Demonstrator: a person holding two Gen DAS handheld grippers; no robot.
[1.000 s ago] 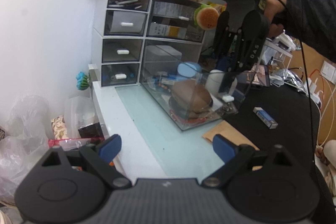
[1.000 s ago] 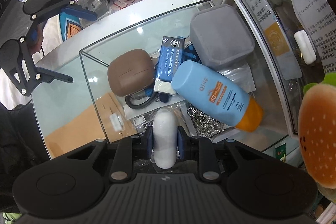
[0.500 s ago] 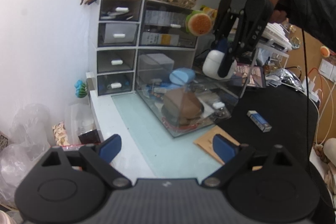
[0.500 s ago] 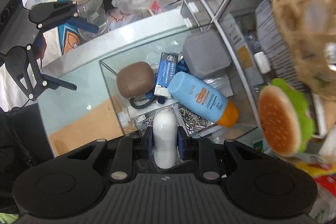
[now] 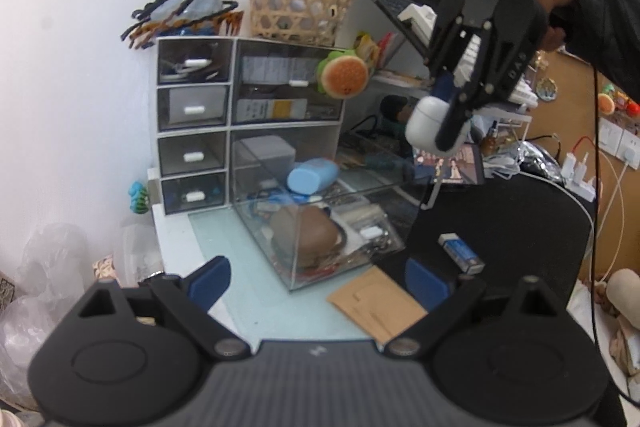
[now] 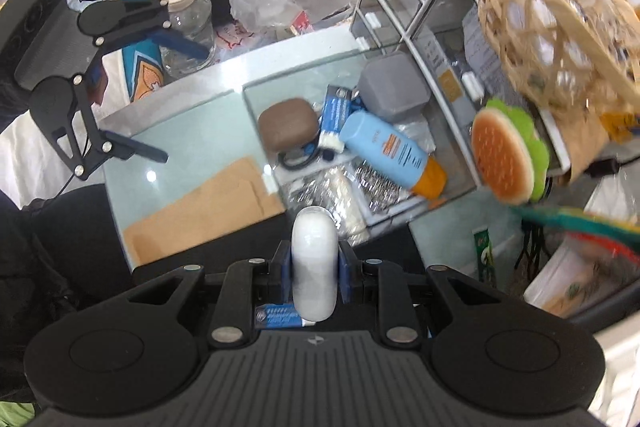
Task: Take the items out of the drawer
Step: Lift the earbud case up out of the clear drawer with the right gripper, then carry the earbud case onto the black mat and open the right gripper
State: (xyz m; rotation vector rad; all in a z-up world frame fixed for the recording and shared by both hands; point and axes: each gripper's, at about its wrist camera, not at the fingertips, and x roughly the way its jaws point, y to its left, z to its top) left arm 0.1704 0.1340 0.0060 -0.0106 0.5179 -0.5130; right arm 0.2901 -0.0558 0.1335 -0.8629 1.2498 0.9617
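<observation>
The clear drawer stands pulled out of the white organizer onto the glass desk. In it lie a brown case, a blue sunscreen tube, a grey box and small packets. My right gripper points down, well above the drawer's front, shut on a white oval case. The left wrist view shows that gripper and the white case in the air at upper right, held by a person's hand. My left gripper hangs open, in front of the drawer and apart from it.
A blue eraser lies on the black surface right of the drawer. A brown envelope lies at the drawer's front. A burger toy hangs by the organizer, a wicker basket on top. A plastic bottle stands beyond the desk edge.
My right gripper has risen out of the drawer with the white case, now high above it. My left gripper has lifted and drawn back a little, still open.
</observation>
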